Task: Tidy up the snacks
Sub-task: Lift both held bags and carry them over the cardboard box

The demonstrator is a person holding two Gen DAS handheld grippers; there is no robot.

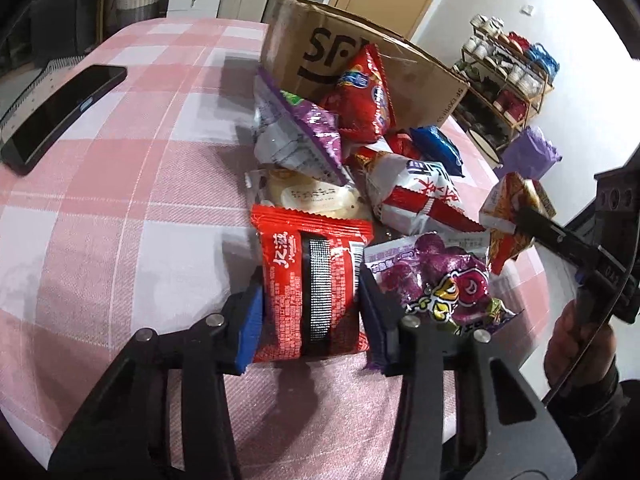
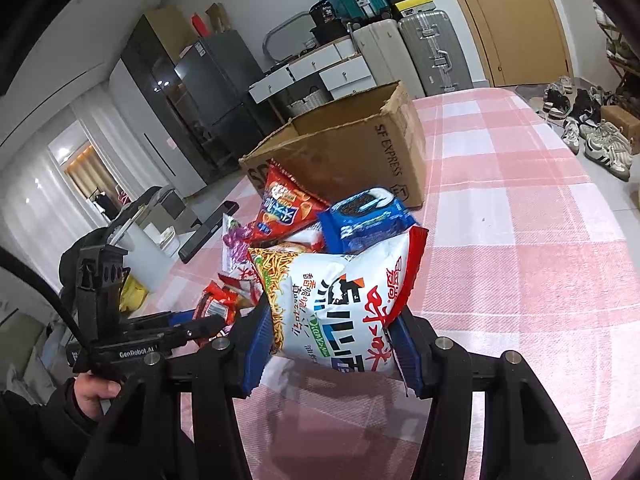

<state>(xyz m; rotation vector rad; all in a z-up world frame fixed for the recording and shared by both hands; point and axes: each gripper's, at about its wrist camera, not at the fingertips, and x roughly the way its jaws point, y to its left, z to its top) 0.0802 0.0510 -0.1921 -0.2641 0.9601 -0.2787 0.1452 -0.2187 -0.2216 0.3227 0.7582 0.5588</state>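
A pile of snack packets lies on the pink checked tablecloth [image 1: 120, 184] in front of an open SF cardboard box [image 1: 320, 52]. My left gripper [image 1: 312, 304] is shut on a red flat packet [image 1: 312, 276] at the near edge of the pile. My right gripper [image 2: 332, 332] is shut on a white and red noodle-snack bag [image 2: 340, 304]; it also shows in the left wrist view [image 1: 544, 236], at the right. A purple grape candy bag [image 1: 436, 276], a red chip bag [image 1: 362, 96] and a blue cookie pack [image 2: 368, 216] lie in the pile.
A black phone [image 1: 60, 116] lies on the table at far left. The box [image 2: 344, 152] stands behind the pile. Beyond the table are a shoe rack [image 1: 508, 76], suitcases [image 2: 432, 52], a door and a dark fridge.
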